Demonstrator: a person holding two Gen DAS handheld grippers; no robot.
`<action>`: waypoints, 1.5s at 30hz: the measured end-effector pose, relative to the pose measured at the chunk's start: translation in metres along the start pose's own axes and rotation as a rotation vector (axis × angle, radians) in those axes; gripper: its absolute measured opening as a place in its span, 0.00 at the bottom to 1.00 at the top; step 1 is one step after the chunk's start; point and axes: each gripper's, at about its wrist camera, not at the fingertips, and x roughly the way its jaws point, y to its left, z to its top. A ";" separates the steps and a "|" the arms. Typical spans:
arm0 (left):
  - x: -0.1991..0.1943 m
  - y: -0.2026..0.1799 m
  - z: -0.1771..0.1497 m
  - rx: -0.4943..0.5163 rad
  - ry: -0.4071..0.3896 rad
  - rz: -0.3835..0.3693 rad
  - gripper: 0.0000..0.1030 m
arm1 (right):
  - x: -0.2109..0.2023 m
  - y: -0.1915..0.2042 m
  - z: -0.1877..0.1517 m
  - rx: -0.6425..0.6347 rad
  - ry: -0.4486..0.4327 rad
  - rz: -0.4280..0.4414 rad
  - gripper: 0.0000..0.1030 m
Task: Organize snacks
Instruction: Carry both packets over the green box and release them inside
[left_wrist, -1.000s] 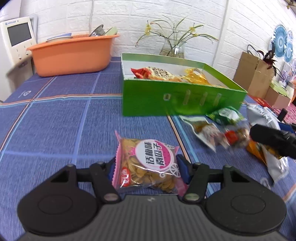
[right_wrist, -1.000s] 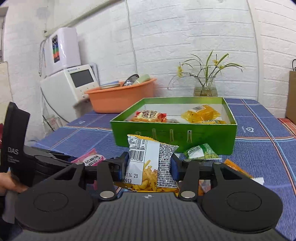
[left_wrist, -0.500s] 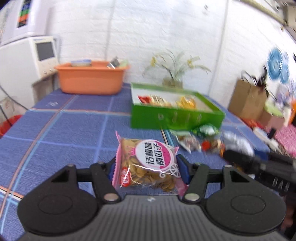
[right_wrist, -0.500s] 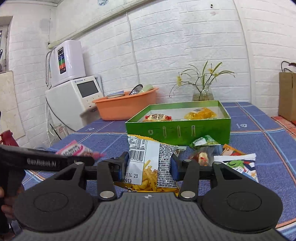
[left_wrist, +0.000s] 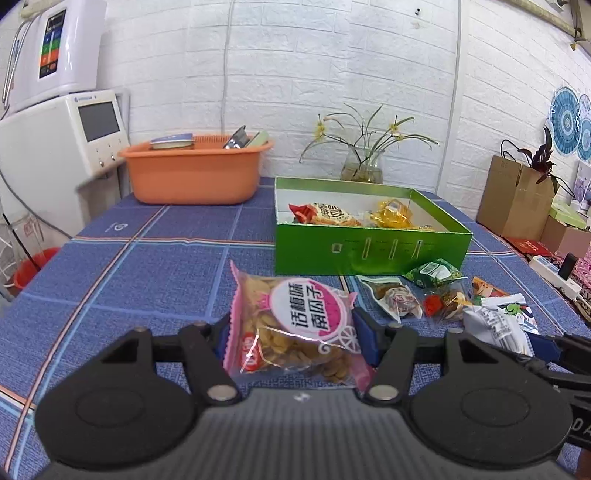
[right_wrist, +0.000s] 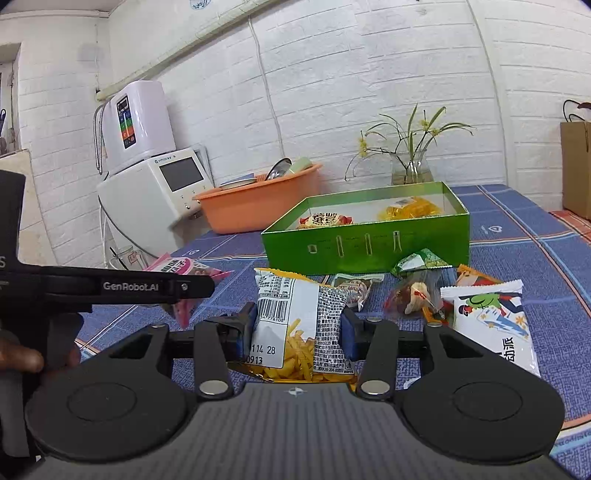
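Your left gripper (left_wrist: 295, 341) is clamped on the pink seed packet (left_wrist: 295, 325), your right gripper (right_wrist: 297, 330) on the fries bag (right_wrist: 295, 321), both held short of the green box (right_wrist: 369, 243) on the table (left_wrist: 147, 273).

Box (left_wrist: 369, 247) on table (left_wrist: 147, 266); loose packets (left_wrist: 436, 295) before box; basin (left_wrist: 192, 173) behind-left, vase (left_wrist: 364, 168) behind.

A: What do you see along the white brick wall?
B: An orange plastic basin (left_wrist: 192, 173) holding dishes, a clear glass vase (left_wrist: 364, 168) of yellow flowers, and a white screened appliance (right_wrist: 162, 201) beside your blue checked tablecloth (left_wrist: 147, 266).
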 end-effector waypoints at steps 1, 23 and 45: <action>0.003 -0.001 0.001 -0.002 -0.001 0.003 0.59 | -0.002 -0.004 0.000 0.024 -0.019 -0.001 0.75; 0.046 -0.018 0.052 0.045 -0.043 -0.076 0.60 | 0.019 -0.063 0.049 0.130 0.003 -0.003 0.74; 0.202 -0.031 0.109 0.066 -0.018 -0.055 0.85 | 0.154 -0.128 0.115 -0.061 0.044 -0.090 0.78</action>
